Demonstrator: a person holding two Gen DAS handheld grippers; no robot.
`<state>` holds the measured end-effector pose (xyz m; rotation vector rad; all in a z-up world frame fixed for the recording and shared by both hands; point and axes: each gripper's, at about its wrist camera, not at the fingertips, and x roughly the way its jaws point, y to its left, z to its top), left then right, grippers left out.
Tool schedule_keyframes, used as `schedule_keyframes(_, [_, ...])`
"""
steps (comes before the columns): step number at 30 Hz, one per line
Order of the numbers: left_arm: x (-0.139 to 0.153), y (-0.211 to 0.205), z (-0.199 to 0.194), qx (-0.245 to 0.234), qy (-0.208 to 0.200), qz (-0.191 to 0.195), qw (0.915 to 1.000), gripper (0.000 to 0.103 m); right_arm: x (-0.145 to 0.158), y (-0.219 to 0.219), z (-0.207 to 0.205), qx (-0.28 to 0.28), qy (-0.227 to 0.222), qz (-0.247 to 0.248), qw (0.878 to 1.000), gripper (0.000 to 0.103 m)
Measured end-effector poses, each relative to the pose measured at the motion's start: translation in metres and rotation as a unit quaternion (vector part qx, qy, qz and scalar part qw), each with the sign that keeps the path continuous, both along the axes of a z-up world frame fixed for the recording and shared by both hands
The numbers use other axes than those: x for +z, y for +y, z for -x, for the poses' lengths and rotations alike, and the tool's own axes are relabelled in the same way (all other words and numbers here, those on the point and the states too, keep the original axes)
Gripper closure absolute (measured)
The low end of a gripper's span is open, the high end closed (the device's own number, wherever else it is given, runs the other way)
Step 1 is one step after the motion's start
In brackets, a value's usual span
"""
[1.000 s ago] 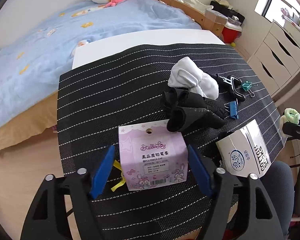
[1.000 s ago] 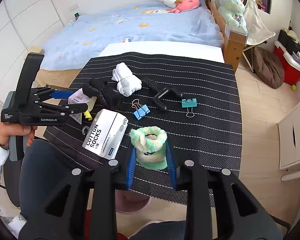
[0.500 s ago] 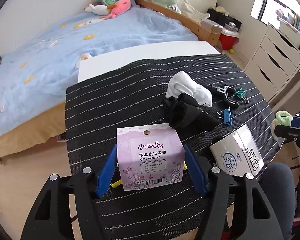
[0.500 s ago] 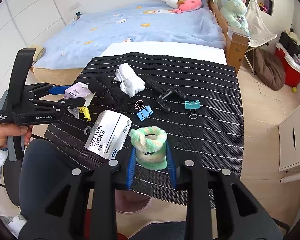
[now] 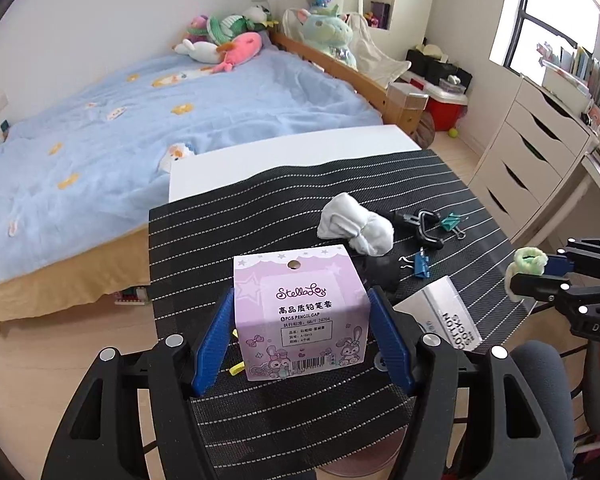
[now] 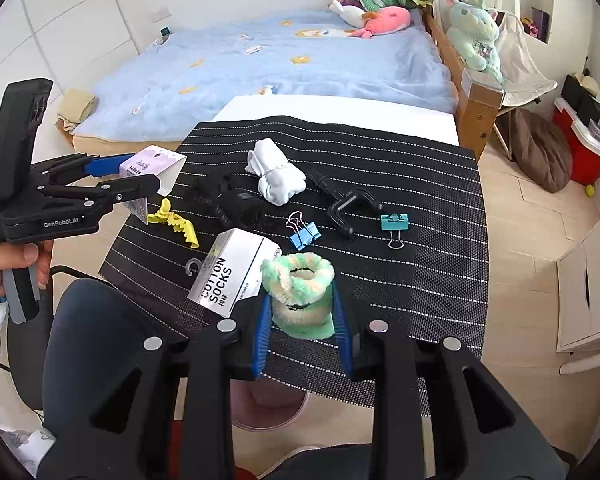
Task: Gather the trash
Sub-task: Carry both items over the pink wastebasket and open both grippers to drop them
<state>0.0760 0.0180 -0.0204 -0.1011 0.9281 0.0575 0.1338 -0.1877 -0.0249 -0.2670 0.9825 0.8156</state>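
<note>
My left gripper (image 5: pixel 302 334) is shut on a purple pencil-cap box (image 5: pixel 302 320), held clear above the striped mat; from the right wrist view this gripper (image 6: pixel 140 174) and the box (image 6: pixel 156 164) hang over the mat's left edge. My right gripper (image 6: pixel 300 320) is shut on a fluffy green and cream hair tie (image 6: pixel 300 296) above the mat's near edge, also seen from the left as the hair tie (image 5: pixel 528 260). A white "cotton socks" sleeve (image 6: pixel 232 272) lies on the mat beside the hair tie. A pink bin (image 6: pixel 268 408) shows below the table edge.
On the black striped mat (image 6: pixel 420 200) lie a yellow claw clip (image 6: pixel 176 220), a black sock bundle (image 6: pixel 228 200), a white sock bundle (image 6: pixel 276 176), a black clamp (image 6: pixel 348 208), and blue (image 6: pixel 304 234) and teal binder clips (image 6: pixel 394 224). A bed (image 6: pixel 280 60) stands behind; drawers (image 5: pixel 532 152) on the right.
My left gripper has lifted the purple box off the mat and tipped upward, uncovering the yellow claw clip. The right gripper with the hair tie has stayed put.
</note>
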Motion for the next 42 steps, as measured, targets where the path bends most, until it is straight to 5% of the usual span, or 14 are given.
schedule_keyframes(13, [0.033, -0.027, 0.043, -0.031, -0.044, 0.003, 0.9985, 0.039, 0.022, -0.001, 0.031, 0.024, -0.024, -0.017, 0.999, 0.075])
schedule_keyframes(24, [0.033, -0.046, 0.077, -0.045, -0.051, 0.013, 0.9976, 0.039, 0.03, -0.003, 0.072, 0.052, -0.029, -0.026, 0.998, 0.075])
schedule_keyframes(42, [0.008, -0.05, 0.126, -0.033, -0.031, 0.038, 0.9982, 0.039, -0.013, 0.005, 0.121, 0.093, 0.019, -0.01, 0.995, 0.075])
